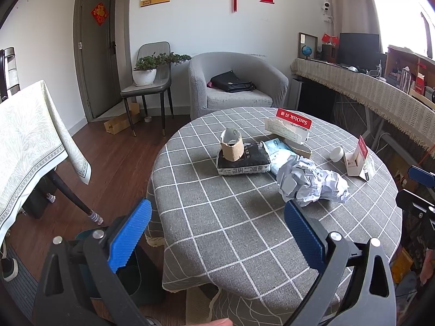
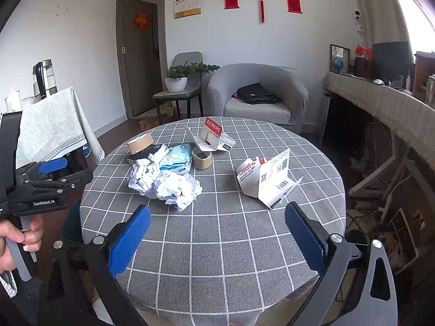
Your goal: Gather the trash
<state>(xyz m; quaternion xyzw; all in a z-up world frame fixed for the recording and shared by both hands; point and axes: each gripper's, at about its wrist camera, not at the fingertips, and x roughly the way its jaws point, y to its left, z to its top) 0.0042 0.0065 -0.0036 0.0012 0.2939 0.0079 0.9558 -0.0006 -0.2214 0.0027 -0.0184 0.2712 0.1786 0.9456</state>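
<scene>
Trash sits uncollected on the round checked table: crumpled white paper near the middle, a light blue packet touching its far side, a torn cardboard tube standing on a black packet, and a second cardboard roll beside the blue packet. One opened SanDisk card pack lies toward the far edge, another toward the right with a small white bottle against it.

Step judged: approach, nothing lifted yet. Left gripper and right gripper both spread wide, holding nothing, at the near edge.

Next move likely calls for reaching to the crumpled paper, nearest, and closing gently; it should compress easily.

Right view alone shows the hand on the left tool and the second roll. Left view shows a dark bin-like container on the floor, near left; whether it is the bin, cannot tell.
</scene>
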